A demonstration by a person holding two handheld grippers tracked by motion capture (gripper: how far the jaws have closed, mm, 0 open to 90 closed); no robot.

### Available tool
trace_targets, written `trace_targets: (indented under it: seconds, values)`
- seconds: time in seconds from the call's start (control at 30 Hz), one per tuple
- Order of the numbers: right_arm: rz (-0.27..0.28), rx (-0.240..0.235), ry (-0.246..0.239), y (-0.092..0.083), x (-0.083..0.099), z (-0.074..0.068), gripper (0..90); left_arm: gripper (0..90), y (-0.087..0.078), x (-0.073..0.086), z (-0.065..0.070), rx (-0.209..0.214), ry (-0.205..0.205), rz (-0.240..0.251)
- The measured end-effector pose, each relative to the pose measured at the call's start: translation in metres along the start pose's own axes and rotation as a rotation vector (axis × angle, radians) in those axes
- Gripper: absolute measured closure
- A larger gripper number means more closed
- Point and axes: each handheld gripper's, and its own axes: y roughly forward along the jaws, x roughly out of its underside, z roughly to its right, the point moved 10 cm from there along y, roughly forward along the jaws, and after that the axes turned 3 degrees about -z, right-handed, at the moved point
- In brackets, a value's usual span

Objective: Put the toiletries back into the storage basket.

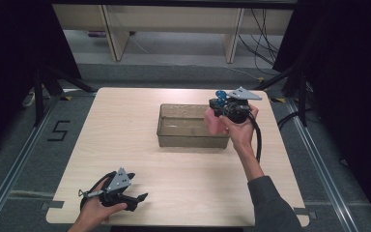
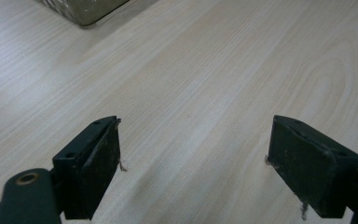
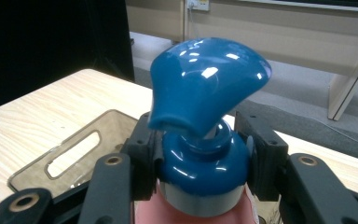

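Two grippers share the table (image 1: 125, 145) in the high view. The right gripper (image 1: 221, 107) hangs at the right end of the clear bin (image 1: 174, 140), its jaws closed on a pink bottle (image 1: 213, 122) with a blue pump (image 1: 221, 94); the bottle sits over the bin's right end, partly above the rim, and whether it touches the wall cannot be told. The left gripper (image 1: 136, 198) rests low near the table's near left corner, well apart from the bin, a hand (image 1: 96, 209) wrapped round it.

From the left gripper view, the black jaws stand wide with nothing between them, bare wood below, and a corner of the bin (image 2: 86, 11) at the top edge.

From the right gripper view, the jaws clamp the bottle's neck just under the blue pump (image 3: 205, 88) (the pink body (image 3: 191, 217) peeks out at the bottom). Beyond it lies the bin (image 3: 28, 177), with a slot handle in its rim.

My reading: the step in hand is carrying the bottle to the bin for placing. The next move calls for bringing it fully inside the walls, lowering it until the base is supported, and only then opening the jaws, since a top-heavy pump bottle released high could tip over. The left gripper seems to have no part in this yet.
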Motion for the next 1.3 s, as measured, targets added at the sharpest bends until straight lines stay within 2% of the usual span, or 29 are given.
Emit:
trace_targets:
  seconds: [0.13, 0.17, 0.23, 0.27, 0.43, 0.47, 0.5, 0.53, 0.57, 0.6, 0.63, 0.7, 0.73, 0.8, 0.83, 0.9, 0.93, 0.97, 1.0, 1.07, 1.1, 1.13, 1.17, 1.2, 1.23, 1.27, 1.3]
  values:
    - [-0.009, 0.001, 0.012, 0.003, 0.004, 0.002, 53.7, 16.5, -0.001, 0.0, 0.0, -0.002, 0.003, -0.003]
    - [-0.01, 0.008, 0.022, 0.004, 0.005, 0.002, 53.8, 16.5, 0.0, -0.001, 0.002, 0.009, -0.017, 0.012]
    - [0.0, 0.016, -0.01, 0.006, 0.006, 0.006, 53.7, 16.5, 0.0, 0.0, 0.0, 0.002, 0.0, 0.001]
    - [-0.012, -0.002, 0.02, 0.007, 0.008, 0.003, 53.7, 16.5, 0.0, 0.0, 0.0, 0.006, 0.0, -0.001]
    - [-0.022, 0.001, 0.026, 0.01, 0.014, 0.004, 53.7, 16.5, 0.0, 0.0, -0.001, 0.0, 0.003, -0.006]
    - [-0.012, 0.013, 0.007, 0.011, 0.014, 0.006, 53.7, 16.5, 0.0, 0.0, -0.001, -0.001, 0.005, 0.001]
    - [-0.013, 0.014, 0.002, 0.011, 0.015, 0.007, 53.8, 16.5, 0.0, -0.001, 0.001, 0.005, -0.012, 0.006]
    - [-0.025, -0.004, 0.009, 0.012, 0.017, 0.005, 53.8, 16.5, 0.0, -0.001, 0.002, 0.008, -0.018, 0.012]
    - [-0.027, 0.008, 0.029, 0.011, 0.018, 0.006, 53.7, 16.5, 0.0, 0.0, 0.0, 0.004, -0.003, 0.002]
    - [-0.02, 0.001, 0.015, 0.012, 0.018, 0.006, 53.7, 16.5, 0.0, -0.001, 0.001, 0.006, -0.008, 0.007]
    - [-0.028, 0.007, 0.028, 0.012, 0.02, 0.006, 53.7, 16.5, 0.0, 0.0, 0.001, 0.005, -0.003, 0.0]
    - [-0.025, 0.002, 0.017, 0.013, 0.022, 0.007, 53.7, 16.5, 0.0, 0.0, 0.001, 0.002, -0.008, 0.006]
    - [-0.032, 0.018, 0.021, 0.012, 0.024, 0.009, 53.8, 16.5, 0.0, 0.0, 0.001, 0.007, -0.001, -0.002]
    - [-0.023, 0.007, 0.023, 0.012, 0.026, 0.008, 53.8, 16.5, 0.001, -0.001, 0.002, 0.013, -0.019, 0.006]
    - [-0.04, 0.011, 0.03, 0.012, 0.029, 0.008, 53.8, 16.5, 0.0, 0.001, 0.001, 0.013, -0.001, -0.009]
    - [-0.032, 0.011, 0.015, 0.013, 0.029, 0.009, 53.8, 16.5, 0.0, 0.0, 0.0, 0.001, 0.002, -0.001]
    - [-0.039, 0.011, 0.043, 0.013, 0.032, 0.007, 53.8, 16.5, 0.0, -0.001, 0.001, 0.002, -0.007, 0.007]
    - [-0.047, 0.007, 0.03, 0.013, 0.033, 0.008, 53.7, 16.5, 0.0, 0.0, 0.001, 0.005, -0.005, -0.003]
    - [-0.038, 0.003, 0.038, 0.013, 0.034, 0.007, 53.7, 16.5, 0.001, -0.001, 0.002, 0.007, -0.024, 0.009]
    - [-0.05, 0.004, 0.039, 0.013, 0.037, 0.007, 53.7, 16.5, 0.0, 0.001, 0.001, 0.015, -0.001, -0.008]
    - [-0.055, 0.004, 0.059, 0.013, 0.039, 0.006, 53.7, 16.5, 0.0, 0.001, 0.001, 0.014, 0.0, -0.008]
    - [-0.043, 0.006, 0.015, 0.015, 0.039, 0.009, 53.8, 16.5, 0.0, 0.0, 0.001, 0.008, -0.003, -0.002]
    - [-0.056, 0.007, 0.038, 0.014, 0.042, 0.008, 53.8, 16.5, 0.001, -0.001, 0.002, 0.007, -0.021, 0.008]
    - [-0.05, 0.011, 0.015, 0.015, 0.042, 0.01, 53.8, 16.5, 0.001, -0.001, 0.002, 0.014, -0.022, 0.0]
    - [-0.047, 0.001, 0.049, 0.015, 0.044, 0.008, 53.7, 16.5, 0.001, -0.001, 0.002, 0.013, -0.02, 0.007]
    - [-0.053, 0.003, 0.045, 0.015, 0.045, 0.009, 53.8, 16.5, 0.001, 0.0, 0.002, 0.013, -0.023, 0.004]
    - [-0.045, 0.014, 0.042, 0.015, 0.045, 0.01, 53.7, 16.5, 0.001, 0.001, -0.001, -0.003, -0.006, -0.008]
